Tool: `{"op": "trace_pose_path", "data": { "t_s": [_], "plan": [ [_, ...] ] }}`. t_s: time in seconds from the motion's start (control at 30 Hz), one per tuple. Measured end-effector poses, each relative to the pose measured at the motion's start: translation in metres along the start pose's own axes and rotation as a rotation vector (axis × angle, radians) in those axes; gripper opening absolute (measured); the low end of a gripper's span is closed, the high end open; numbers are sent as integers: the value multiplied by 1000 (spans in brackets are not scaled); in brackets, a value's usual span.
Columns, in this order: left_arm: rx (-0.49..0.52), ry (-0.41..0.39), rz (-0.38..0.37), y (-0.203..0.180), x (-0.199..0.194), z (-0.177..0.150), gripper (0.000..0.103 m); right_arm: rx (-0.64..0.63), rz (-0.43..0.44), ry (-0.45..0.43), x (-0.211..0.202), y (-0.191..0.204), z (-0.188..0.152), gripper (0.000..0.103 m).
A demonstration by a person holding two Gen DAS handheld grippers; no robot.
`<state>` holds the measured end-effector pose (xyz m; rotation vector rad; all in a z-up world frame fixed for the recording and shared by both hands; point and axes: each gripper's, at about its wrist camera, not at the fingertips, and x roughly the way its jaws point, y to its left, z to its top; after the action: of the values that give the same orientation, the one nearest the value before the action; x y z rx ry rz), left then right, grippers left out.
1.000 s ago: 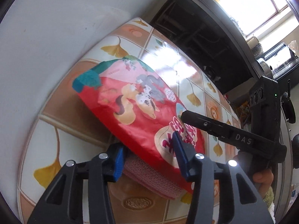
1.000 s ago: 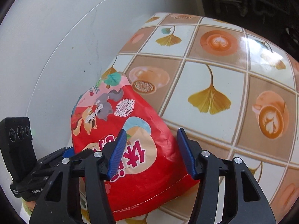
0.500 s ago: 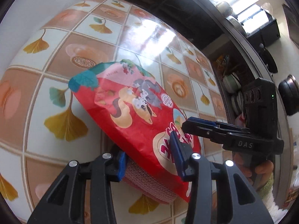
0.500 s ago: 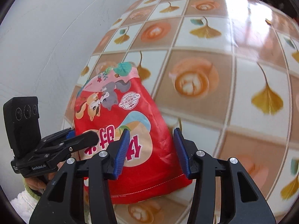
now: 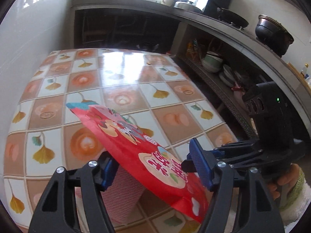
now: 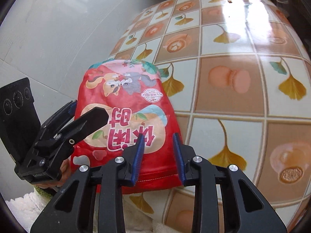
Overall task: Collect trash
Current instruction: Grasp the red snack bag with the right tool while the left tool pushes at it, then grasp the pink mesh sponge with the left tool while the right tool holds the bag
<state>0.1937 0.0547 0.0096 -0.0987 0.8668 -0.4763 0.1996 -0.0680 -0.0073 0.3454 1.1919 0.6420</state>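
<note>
A red snack bag with cartoon animals hangs tilted above the tiled table. My left gripper straddles it and its jaws are opening; the pads stand wide and do not clamp it. My right gripper is closing on the bag's lower corner, with that corner pinched between its blue pads. In the left wrist view one black fingertip of the right gripper lies on the bag's top face. Something pink and ribbed shows under the bag; I cannot tell what it is.
A small brown scrap lies at the table's far end. A pale wall runs along the left. A dark counter with pots and a shelf of bowls stand to the right. A hand in a fuzzy sleeve holds the right gripper.
Both grippers carried the bag away from the wall and out over the table. The left jaws spread wider while the right jaws narrowed onto the bag's corner. The left view rolled.
</note>
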Motion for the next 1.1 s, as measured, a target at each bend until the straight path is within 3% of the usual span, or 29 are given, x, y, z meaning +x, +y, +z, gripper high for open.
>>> {"op": "trace_pose_path", "data": {
  "t_s": [0.1, 0.27, 0.47, 0.67, 0.8, 0.93, 1.1],
  "plan": [
    [-49, 43, -87, -12, 20, 8, 67, 52, -20, -45, -21, -18, -13, 30],
    [-159, 68, -298, -29, 33, 16, 71, 163, -49, -108, -46, -48, -28, 30],
    [-115, 61, -166, -19, 24, 8, 91, 229, -89, -158, -72, -70, -43, 35],
    [-33, -15, -9, 19, -23, -11, 97, 214, -121, -173, -80, -70, -45, 45],
    [96, 75, 126, 27, -19, -21, 97, 180, -132, -174, -69, -63, -39, 50],
    [256, 224, 153, 19, 15, -32, 97, 126, -157, -157, -57, -50, -34, 56],
    [322, 286, 226, 17, 36, -41, 97, 67, -189, -152, -59, -40, -36, 65]
  ]
}}
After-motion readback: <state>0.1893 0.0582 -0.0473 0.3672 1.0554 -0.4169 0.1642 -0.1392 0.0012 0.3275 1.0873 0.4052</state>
